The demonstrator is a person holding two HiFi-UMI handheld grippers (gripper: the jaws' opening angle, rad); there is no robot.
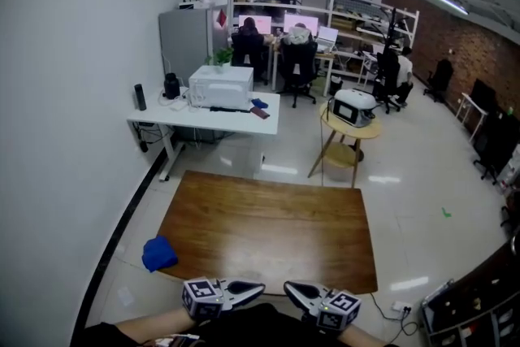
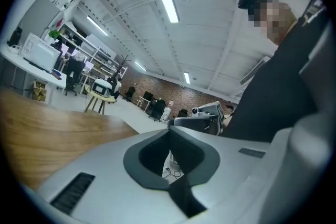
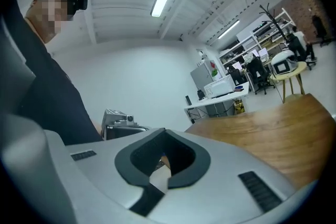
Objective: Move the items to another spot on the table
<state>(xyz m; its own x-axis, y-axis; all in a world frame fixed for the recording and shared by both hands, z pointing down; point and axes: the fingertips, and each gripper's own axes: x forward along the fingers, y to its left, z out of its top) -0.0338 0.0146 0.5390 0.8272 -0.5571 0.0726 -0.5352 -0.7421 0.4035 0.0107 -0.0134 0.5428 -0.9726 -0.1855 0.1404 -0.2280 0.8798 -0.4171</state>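
Observation:
A brown wooden table (image 1: 268, 232) stands in front of me, its top bare. A crumpled blue cloth-like item (image 1: 159, 253) lies at the table's near left corner, over the edge; whether it rests on the top I cannot tell. Both grippers hang low before my body, short of the table's near edge, tips pointing at each other. My left gripper (image 1: 258, 288) (image 2: 178, 189) is shut with nothing in it. The right gripper (image 1: 288, 288) (image 3: 155, 186) is likewise shut and holds nothing. Each gripper view shows the other gripper just past its jaws.
A white wall runs along the left. Behind the table stand a white desk (image 1: 203, 116) with a white box-shaped machine (image 1: 220, 86) and a small round wooden table (image 1: 351, 128) bearing a white appliance. People sit at desks far back. Cables (image 1: 398, 309) lie on the floor at right.

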